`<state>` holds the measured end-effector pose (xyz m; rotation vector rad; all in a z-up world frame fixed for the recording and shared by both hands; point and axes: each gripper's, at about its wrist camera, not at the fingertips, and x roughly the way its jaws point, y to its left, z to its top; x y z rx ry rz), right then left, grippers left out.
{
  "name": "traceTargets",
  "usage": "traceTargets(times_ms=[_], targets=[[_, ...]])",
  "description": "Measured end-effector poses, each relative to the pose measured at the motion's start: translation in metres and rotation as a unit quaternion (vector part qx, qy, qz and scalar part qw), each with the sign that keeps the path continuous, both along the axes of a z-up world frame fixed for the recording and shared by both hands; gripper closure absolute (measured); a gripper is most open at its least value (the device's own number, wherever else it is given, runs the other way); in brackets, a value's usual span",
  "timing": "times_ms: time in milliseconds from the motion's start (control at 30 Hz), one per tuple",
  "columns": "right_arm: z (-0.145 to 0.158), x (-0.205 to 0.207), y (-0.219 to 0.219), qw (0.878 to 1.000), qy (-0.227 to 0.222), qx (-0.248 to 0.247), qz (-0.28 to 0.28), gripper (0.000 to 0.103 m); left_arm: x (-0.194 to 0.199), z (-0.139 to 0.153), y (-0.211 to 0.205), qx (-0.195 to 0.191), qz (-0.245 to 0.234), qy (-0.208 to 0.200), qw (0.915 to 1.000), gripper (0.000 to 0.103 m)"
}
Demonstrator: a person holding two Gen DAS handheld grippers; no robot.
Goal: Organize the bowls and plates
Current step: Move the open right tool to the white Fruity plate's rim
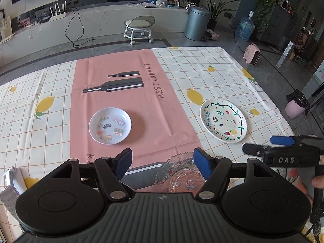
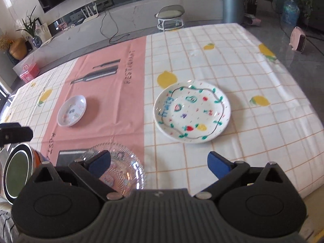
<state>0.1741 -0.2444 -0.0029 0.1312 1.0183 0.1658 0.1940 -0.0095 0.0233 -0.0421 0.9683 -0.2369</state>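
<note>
Plates and bowls lie scattered and unstacked across a worktop (image 1: 222, 64) draped in a lemon-print cloth with a pink runner down its middle. A small white bowl (image 1: 110, 125) with sticker-like motifs sits on the pink runner, a painted "Fruity" plate (image 2: 192, 111) rests on the checked cloth to the right and well apart from it, and a clear cut-glass plate (image 1: 180, 174) lies at the near edge of the runner, partly hidden behind the claws.

The left claw (image 1: 162, 164) hovers above the glass plate with its blue pads spread wide, grasping nothing. The right claw (image 2: 159, 165) is likewise released and empty, its spread pads pointing toward the painted plate, which lies just ahead of it.

By the look of things, the task has barely begun: all three dishes stand separate, none is nested in or set upon another, and neither claw touches any dish. Gathering them into one pile or place appears to be entirely left to do. A pink heater (image 1: 252, 54) stands on the floor beyond the worktop.
</note>
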Motion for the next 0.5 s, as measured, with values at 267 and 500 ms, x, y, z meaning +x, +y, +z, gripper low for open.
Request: traceTargets(times_ms=[267,500], targets=[[0.049,0.019,-0.034,0.995,-0.066,-0.056,-0.056,0.003,0.010,0.003,-0.026,0.001,-0.007,0.000,1.0000,0.022],[0.038,0.041,-0.066,0.993,-0.050,-0.044,-0.102,0.003,0.027,0.000,-0.061,0.003,-0.019,0.013,0.9997,0.022]])
